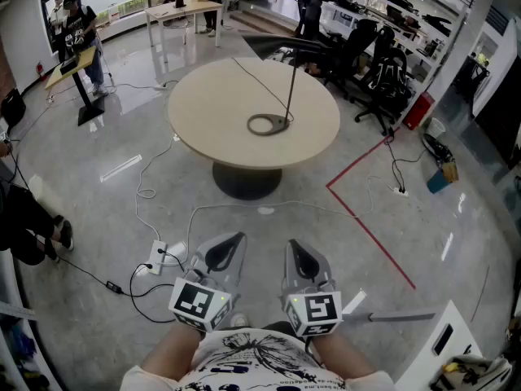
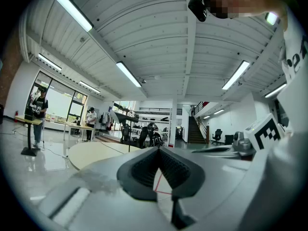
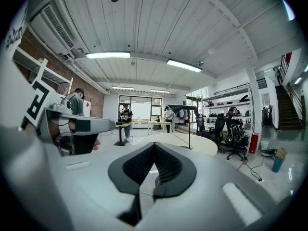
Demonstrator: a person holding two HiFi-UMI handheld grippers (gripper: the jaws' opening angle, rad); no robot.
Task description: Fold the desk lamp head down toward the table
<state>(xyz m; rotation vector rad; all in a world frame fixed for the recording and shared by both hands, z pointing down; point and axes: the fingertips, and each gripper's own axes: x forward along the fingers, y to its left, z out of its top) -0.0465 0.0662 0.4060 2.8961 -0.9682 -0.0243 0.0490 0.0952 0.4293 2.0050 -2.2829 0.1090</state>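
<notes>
The desk lamp stands on a round beige table [image 1: 212, 112], well ahead of me. Its ring base [image 1: 262, 125] rests on the tabletop, a thin stem [image 1: 291, 88] rises from it, and the flat black head [image 1: 295, 49] is held up and level. Both grippers sit low and close to my body, far from the table. My left gripper [image 1: 234, 238] and right gripper [image 1: 293, 244] are shut with nothing between the jaws. The left gripper view has its jaw tips [image 2: 159, 149] meeting and the lamp [image 2: 128, 124] far off. In the right gripper view the tips [image 3: 154, 144] touch below the distant lamp [image 3: 185, 110].
A power strip [image 1: 156, 257] and loose cables lie on the floor to my left. Red tape [image 1: 370, 226] crosses the floor at right. Black office chairs [image 1: 378, 68] stand behind the table. People stand at a desk [image 1: 77, 35] far left; someone's legs [image 1: 32, 226] are at the left edge.
</notes>
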